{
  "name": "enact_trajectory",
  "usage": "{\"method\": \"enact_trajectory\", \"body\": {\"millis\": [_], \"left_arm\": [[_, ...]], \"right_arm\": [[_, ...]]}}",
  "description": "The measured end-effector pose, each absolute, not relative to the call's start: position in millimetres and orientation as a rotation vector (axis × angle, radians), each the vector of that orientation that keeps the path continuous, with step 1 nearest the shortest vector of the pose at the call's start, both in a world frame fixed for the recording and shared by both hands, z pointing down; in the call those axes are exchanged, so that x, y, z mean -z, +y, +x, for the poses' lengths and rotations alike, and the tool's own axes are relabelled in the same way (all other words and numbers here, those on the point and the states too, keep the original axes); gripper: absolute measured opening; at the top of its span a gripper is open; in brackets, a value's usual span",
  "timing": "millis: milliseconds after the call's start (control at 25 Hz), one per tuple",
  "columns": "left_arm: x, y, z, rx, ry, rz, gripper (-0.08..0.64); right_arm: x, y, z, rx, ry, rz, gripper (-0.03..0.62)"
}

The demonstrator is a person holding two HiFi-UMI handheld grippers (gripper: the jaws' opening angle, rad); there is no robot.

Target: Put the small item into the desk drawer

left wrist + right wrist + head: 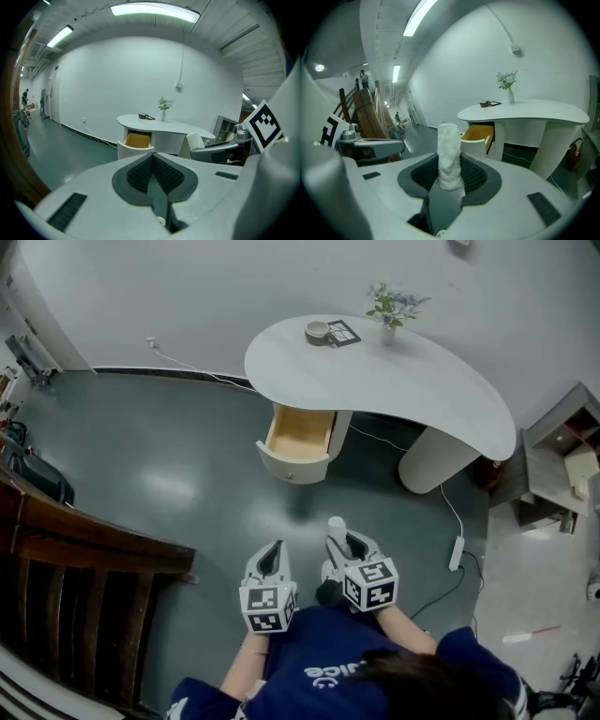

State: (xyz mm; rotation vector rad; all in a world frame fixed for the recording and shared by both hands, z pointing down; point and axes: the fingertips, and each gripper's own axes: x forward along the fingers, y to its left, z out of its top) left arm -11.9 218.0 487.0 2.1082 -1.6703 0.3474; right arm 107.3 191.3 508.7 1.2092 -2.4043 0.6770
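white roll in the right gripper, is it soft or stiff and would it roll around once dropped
Probably soft and light: the roll has a fuzzy, cloth-like surface. It stands upright above the right gripper that clamps it, without drooping, so it is likely fairly firmly wound. Being cylindrical, it may roll a little if laid on its side in the drawer.

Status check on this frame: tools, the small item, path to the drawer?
Left tool shut, empty. Right tool shut on white roll. Desk drawer open ahead, not yet reached. Nothing seen blocking the path.
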Motion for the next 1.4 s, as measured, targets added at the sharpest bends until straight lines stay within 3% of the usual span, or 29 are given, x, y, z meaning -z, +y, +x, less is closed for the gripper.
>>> {"method": "enact_trajectory", "body": {"millis": [680,1400], "left_arm": [[-482,108,53,-0.307,-1.746,2.039,0.003],[-498,42,44,-0.327,-1.701,2.061,0.003]], "right_arm": [[-511,80,147,-0.633,-2.490,0.977,0.143],[-532,28,142,-0.688,-2.419,1.002,0.143]]}}
